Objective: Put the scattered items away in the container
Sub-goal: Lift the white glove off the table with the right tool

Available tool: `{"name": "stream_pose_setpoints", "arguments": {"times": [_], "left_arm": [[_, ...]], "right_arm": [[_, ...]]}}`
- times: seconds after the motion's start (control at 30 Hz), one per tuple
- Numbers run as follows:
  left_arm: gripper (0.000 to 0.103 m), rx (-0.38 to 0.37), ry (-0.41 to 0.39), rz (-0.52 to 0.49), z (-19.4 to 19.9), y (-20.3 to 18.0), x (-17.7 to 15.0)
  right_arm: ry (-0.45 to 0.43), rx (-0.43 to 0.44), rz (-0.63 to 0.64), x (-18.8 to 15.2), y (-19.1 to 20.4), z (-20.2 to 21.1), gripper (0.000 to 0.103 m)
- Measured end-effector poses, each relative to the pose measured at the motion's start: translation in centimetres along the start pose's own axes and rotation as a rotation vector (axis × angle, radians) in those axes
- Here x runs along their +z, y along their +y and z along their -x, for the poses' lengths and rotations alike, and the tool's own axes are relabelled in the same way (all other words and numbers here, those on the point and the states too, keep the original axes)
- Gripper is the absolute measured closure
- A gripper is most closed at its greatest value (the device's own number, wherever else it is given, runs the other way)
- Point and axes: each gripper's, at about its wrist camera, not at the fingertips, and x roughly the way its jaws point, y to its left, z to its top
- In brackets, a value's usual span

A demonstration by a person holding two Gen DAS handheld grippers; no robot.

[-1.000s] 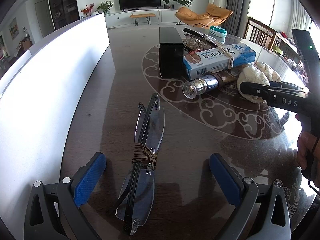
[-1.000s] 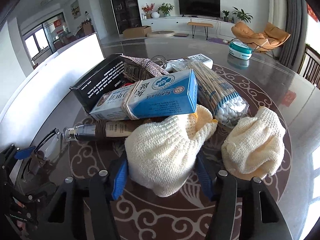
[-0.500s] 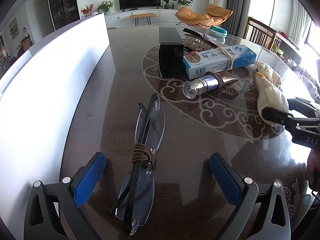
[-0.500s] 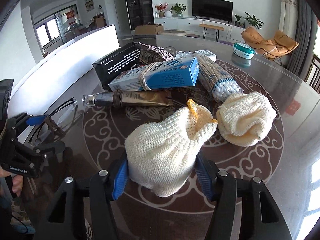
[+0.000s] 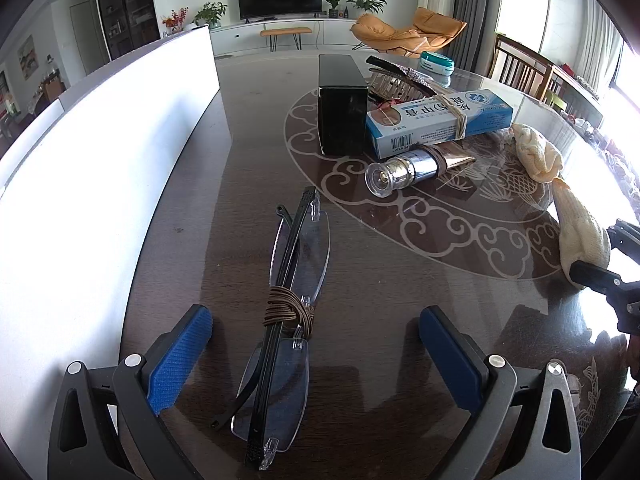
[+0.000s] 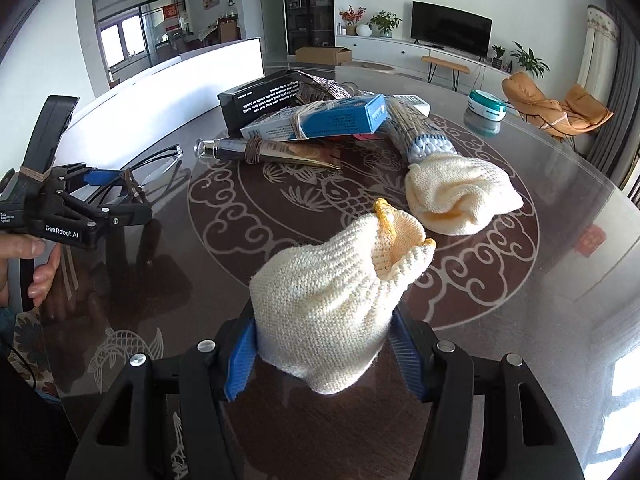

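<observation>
The right tool [image 6: 324,354] clamps a cream knitted glove [image 6: 336,296] above the desk [image 6: 520,320]; the soft knit could slip free. The left tool [image 5: 316,356], jaws wide, straddles folded glasses [image 5: 286,312], whose lenses could scratch. No container is identifiable. The left tool's body reads "GenRobot.AI"; a blue box [image 6: 320,120] carries Chinese print.

Folded glasses [image 5: 288,320] are lying on the table [image 5: 400,280] beside the long container [image 5: 100,184] at its left; beyond them a box [image 5: 342,116], a carton [image 5: 436,120] and a tube [image 5: 416,166] are clustering, with one glove [image 6: 456,196] lying just beside the swab pack [image 6: 416,136]
</observation>
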Motion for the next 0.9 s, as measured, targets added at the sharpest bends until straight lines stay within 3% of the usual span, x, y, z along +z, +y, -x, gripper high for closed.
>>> {"name": "stream_pose_setpoints", "arguments": {"times": [0.57,0.9], "left_arm": [[0.0,0.0,0.0,0.001,0.0,0.0,-0.1],[0.0,0.001,-0.001,0.0,0.0,0.0,-0.1]], "right_arm": [[-0.009,-0.01,-0.116,-0.4,-2.1,0.4,0.039],[-0.004,-0.046,-0.121,-0.5,-2.2,0.3,0.037]]}}
